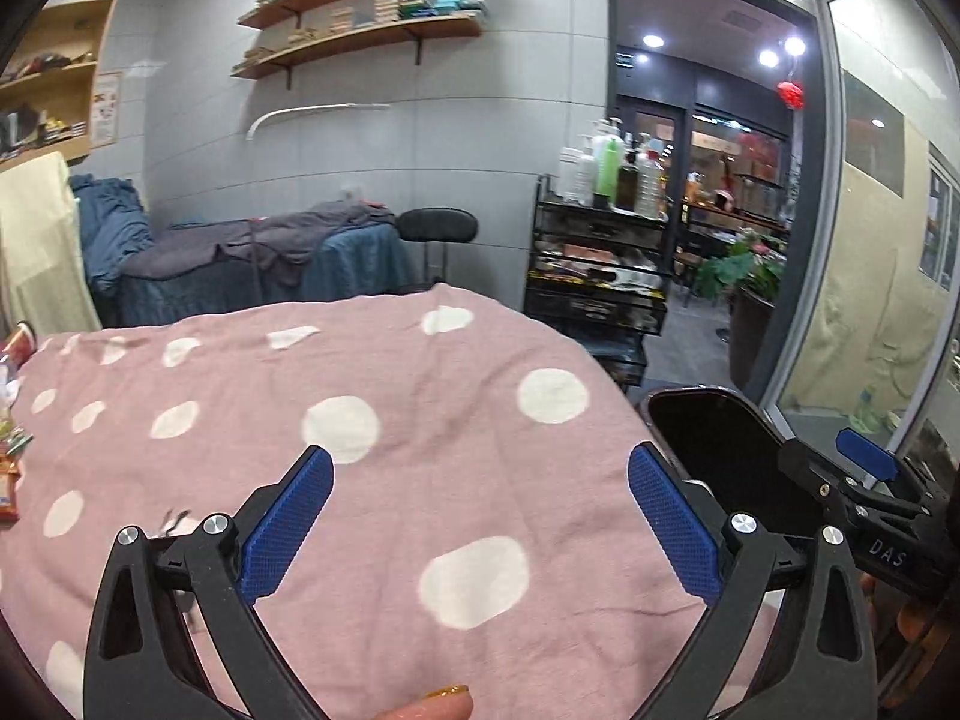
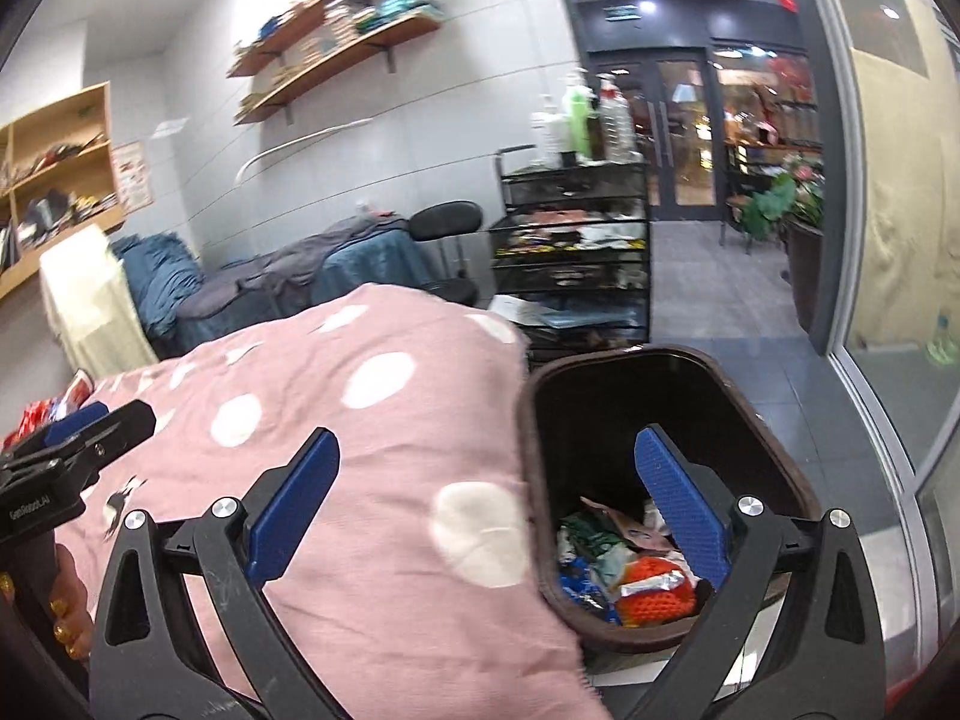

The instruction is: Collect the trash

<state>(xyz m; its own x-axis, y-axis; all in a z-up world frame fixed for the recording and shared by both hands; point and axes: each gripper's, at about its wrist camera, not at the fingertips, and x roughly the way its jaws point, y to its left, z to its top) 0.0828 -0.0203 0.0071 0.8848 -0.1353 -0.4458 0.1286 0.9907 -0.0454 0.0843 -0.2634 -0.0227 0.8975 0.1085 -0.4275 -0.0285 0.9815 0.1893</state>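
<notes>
Left gripper [image 1: 480, 510]: fingers spread, nothing held, over the cloth [image 1: 360, 420].
Right gripper [image 2: 486, 510]: fingers spread, empty — at the bin [image 2: 774, 420] rim.
Trash [image 1: 9, 468]: wrappers at the tabletop's far left edge; more lies in the bin.
Risk: cloth may be pinched with a wrapper — bin may be knocked.

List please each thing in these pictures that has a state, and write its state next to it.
Left hand-held gripper: open, empty, above the pink spotted cover.
Right hand-held gripper: open, empty, partly above the trash bin.
Trash bin: lidless, partly filled with wrappers.
Pink spotted cover: spread flat, slightly wrinkled.
Loose wrappers: uncollected, at the cover's left edge.
</notes>
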